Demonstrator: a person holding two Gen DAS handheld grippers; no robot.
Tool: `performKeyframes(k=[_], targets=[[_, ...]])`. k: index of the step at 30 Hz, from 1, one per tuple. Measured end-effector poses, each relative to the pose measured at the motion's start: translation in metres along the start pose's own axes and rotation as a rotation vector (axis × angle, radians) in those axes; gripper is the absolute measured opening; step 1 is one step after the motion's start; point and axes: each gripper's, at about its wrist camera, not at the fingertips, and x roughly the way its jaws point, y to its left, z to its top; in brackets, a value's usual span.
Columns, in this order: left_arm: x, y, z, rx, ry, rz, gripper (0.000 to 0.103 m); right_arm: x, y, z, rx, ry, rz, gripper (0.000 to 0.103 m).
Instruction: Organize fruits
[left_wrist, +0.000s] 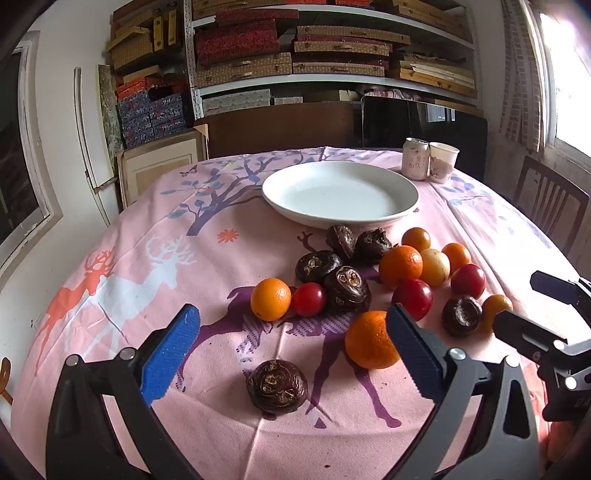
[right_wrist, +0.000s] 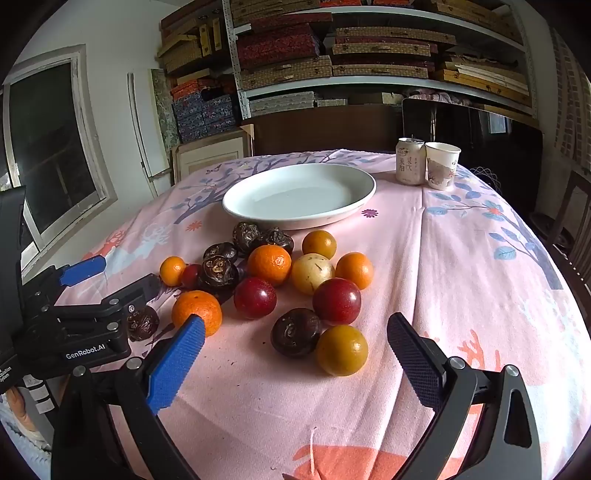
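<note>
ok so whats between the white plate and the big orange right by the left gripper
In the left wrist view, dark water chestnuts and a red fruit lie between the white plate and that orange.

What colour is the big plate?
White, and the plate shows best in the right wrist view.

Left gripper (left_wrist: 291, 343) showing black arms lower in the frame, blue ribbed pad (left_wrist: 168, 354), dark ribbed pad, silver pivot screws, right gripper (right_wrist: 295, 354) matching, white "GenRobot.AI" lettering showing at left of right view
</note>
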Motion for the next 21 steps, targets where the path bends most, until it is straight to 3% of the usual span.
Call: performKeyframes(k=[21], targets=[[0.0003, -0.0001, 0.0, 0.0, 0.004, -0.002, 0.099, 0.0003, 0.0004, -0.0005, 0.001, 0.002, 0.0, 0.099]])
